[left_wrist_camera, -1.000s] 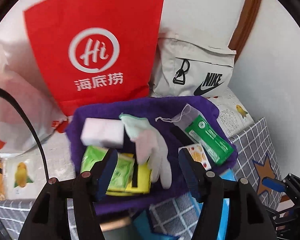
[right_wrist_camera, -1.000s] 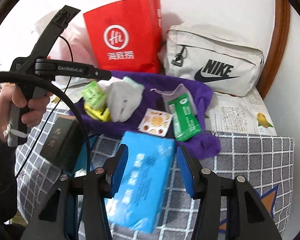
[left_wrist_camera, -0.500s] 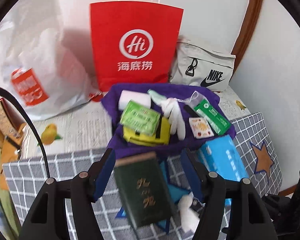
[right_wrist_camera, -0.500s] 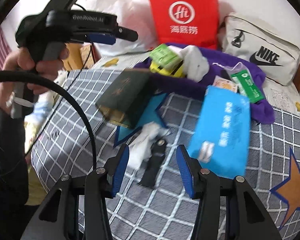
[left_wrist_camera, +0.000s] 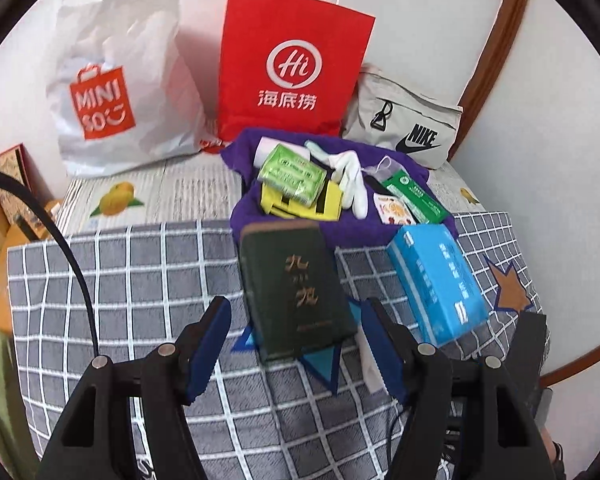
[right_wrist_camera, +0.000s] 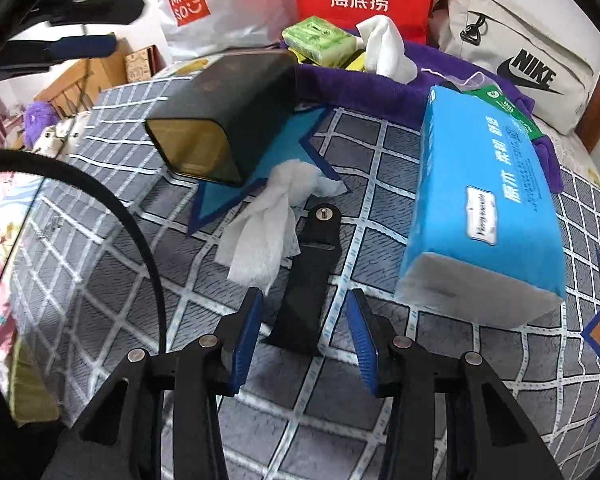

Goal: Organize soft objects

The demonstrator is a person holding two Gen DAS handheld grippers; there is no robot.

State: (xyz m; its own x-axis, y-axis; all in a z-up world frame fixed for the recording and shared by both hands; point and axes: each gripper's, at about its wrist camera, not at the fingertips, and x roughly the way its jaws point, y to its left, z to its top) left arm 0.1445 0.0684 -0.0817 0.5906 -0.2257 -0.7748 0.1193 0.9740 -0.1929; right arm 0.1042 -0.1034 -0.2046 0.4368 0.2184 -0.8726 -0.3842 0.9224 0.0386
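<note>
Straddling black bracket (right_wrist_camera: 306,280), unclamped

Ahead of my right gripper (right_wrist_camera: 303,334) a black bracket (right_wrist_camera: 306,280) lies between the jaws, a crumpled tissue (right_wrist_camera: 268,224) touching its left side. The blue tissue pack (right_wrist_camera: 484,200) blocks the right, the dark green box (right_wrist_camera: 228,116) the far left. Bare checked blanket (right_wrist_camera: 100,264) lies open at the near left. My left gripper (left_wrist_camera: 296,350) faces that box (left_wrist_camera: 296,284), with clear blanket (left_wrist_camera: 132,280) to its left.

Crumpled white tissue (right_wrist_camera: 268,224) (flat) on blanket (right_wrist_camera: 100,272).
</note>
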